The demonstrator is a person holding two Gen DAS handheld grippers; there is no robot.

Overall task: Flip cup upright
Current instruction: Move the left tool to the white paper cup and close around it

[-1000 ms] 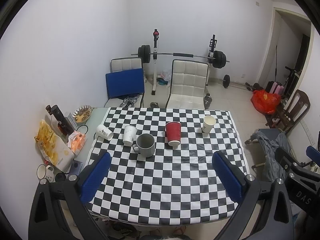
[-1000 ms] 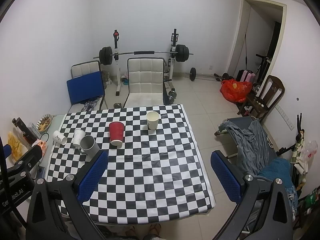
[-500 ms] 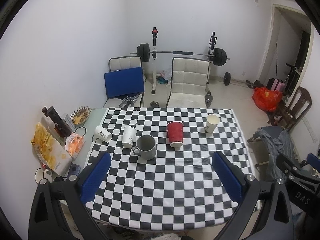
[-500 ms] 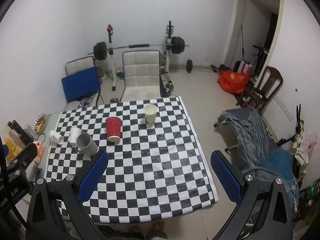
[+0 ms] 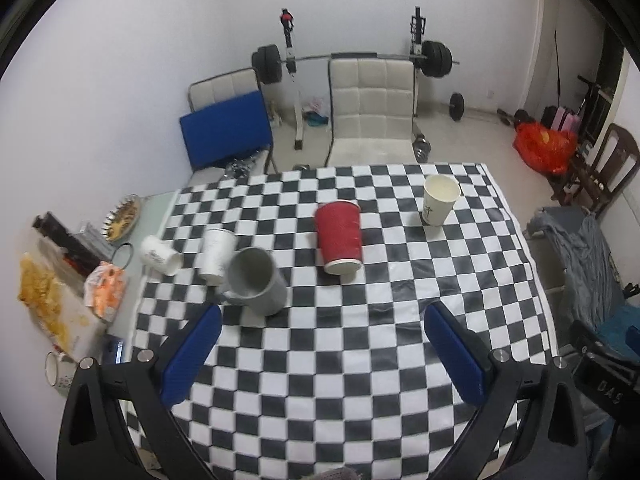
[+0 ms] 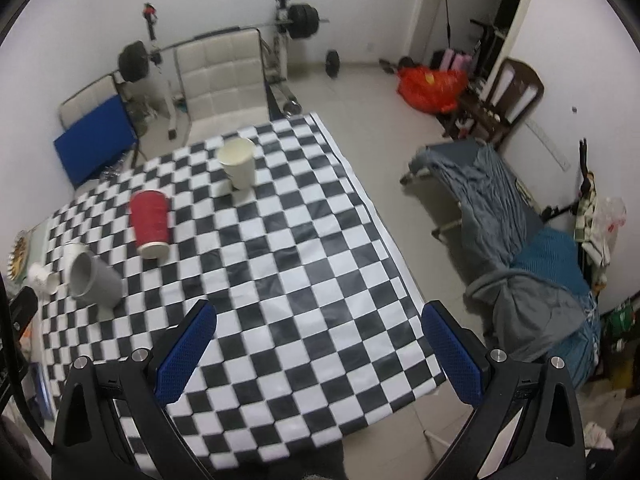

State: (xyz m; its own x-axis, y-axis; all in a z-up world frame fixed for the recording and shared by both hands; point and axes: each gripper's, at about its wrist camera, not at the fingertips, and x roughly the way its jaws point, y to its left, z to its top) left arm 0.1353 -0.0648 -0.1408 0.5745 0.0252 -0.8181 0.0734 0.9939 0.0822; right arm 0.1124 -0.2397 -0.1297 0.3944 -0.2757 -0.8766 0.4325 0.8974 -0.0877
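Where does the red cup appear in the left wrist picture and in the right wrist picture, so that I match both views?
Left wrist: the red cup stands upside down near the picture's middle, on the checkered tablecloth, right of the grey mug.
Right wrist: the red cup is at centre left, upper right of the grey mug.
Shared landmark: the cream paper cup, upright beyond it.

right gripper point(image 6: 320, 354) spread, empty | red cup point(image 6: 150, 223) inverted on table point(image 6: 304, 280)
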